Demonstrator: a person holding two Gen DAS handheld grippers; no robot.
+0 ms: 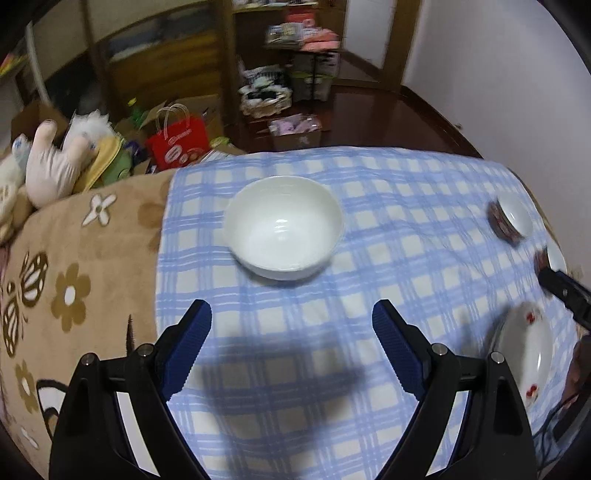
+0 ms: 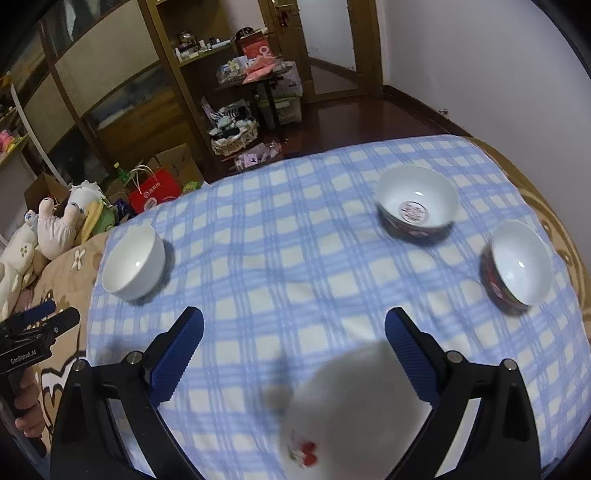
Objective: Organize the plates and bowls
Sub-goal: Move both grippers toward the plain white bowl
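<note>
Now both claws gape empty; white bowl (image 1: 283,227) ahead of the left gripper (image 1: 291,317); cherry-print plate (image 2: 354,410) under the right gripper (image 2: 294,325).

The plate (image 2: 347,410) near the right gripper (image 2: 295,332) is only a pale blur; its rim melts into the cloth (image 2: 277,240), and its red marks cannot be read. The gripper's right finger (image 2: 402,354) covers a bit of the plate's edge, and I cannot tell if they touch. In the left view the same plate is cut by the right border. There also the two patterned bowls (image 1: 511,221) at the far right are squeezed and smeared, and the nearer one (image 1: 550,260) is half hidden behind the other gripper's dark tip. The shelves (image 1: 295,33) at the back are blurred; their things cannot be named. The hand (image 2: 27,402) at the left is cut off.
</note>
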